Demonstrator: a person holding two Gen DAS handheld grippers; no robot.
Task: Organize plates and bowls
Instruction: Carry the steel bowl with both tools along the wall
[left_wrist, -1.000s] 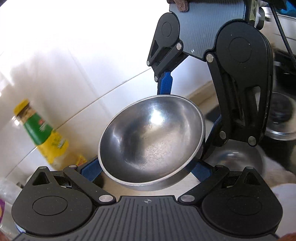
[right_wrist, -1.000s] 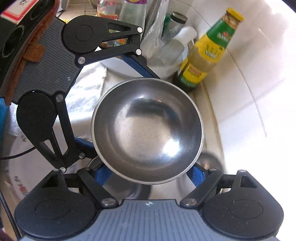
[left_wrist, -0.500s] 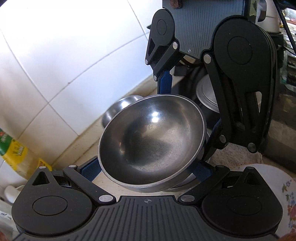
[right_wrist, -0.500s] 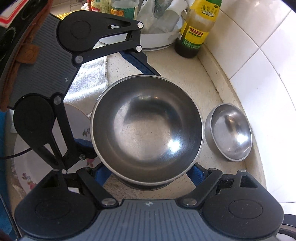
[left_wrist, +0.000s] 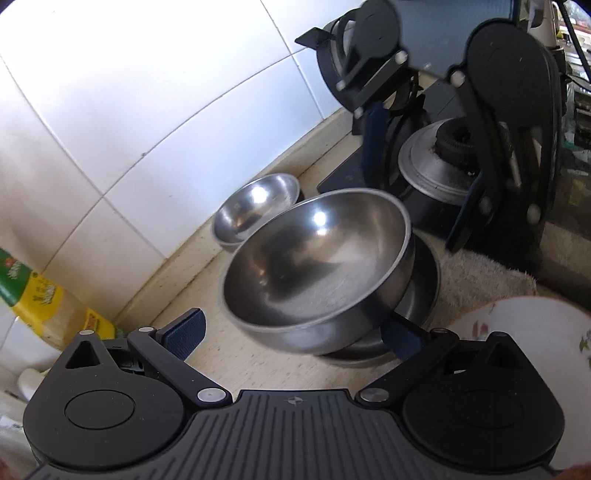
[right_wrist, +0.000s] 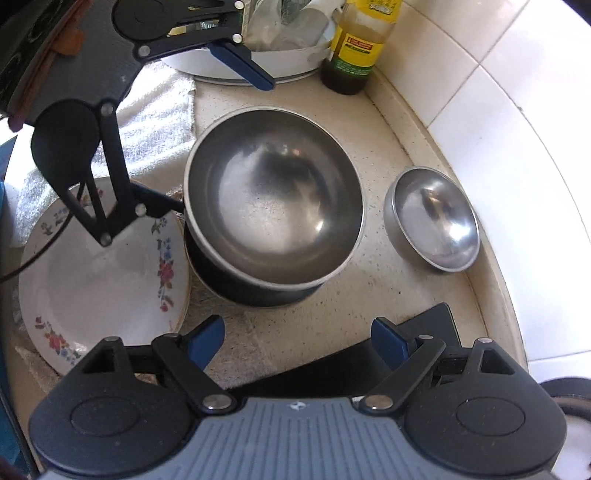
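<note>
A large steel bowl (left_wrist: 317, 266) (right_wrist: 273, 210) rests tilted inside another dark steel bowl (left_wrist: 421, 291) (right_wrist: 255, 291) on the beige counter. My left gripper (left_wrist: 291, 330) (right_wrist: 207, 136) is open, its fingers spread on either side of the large bowl. My right gripper (right_wrist: 297, 341) (left_wrist: 417, 177) is open and empty, drawn back from the bowls. A small steel bowl (left_wrist: 256, 208) (right_wrist: 432, 218) sits alone near the tiled wall. A white floral plate (right_wrist: 103, 273) (left_wrist: 535, 332) lies beside the stacked bowls.
A yellow-labelled bottle (right_wrist: 356, 48) (left_wrist: 40, 299) stands by the wall next to a white basin (right_wrist: 258, 62). A white towel (right_wrist: 147, 110) (left_wrist: 480, 273) lies on the counter. A gas stove burner (left_wrist: 443, 166) is beyond the bowls.
The large bowl came down onto the other bowl. Both grippers opened and let go of it, and the right gripper pulled back.
</note>
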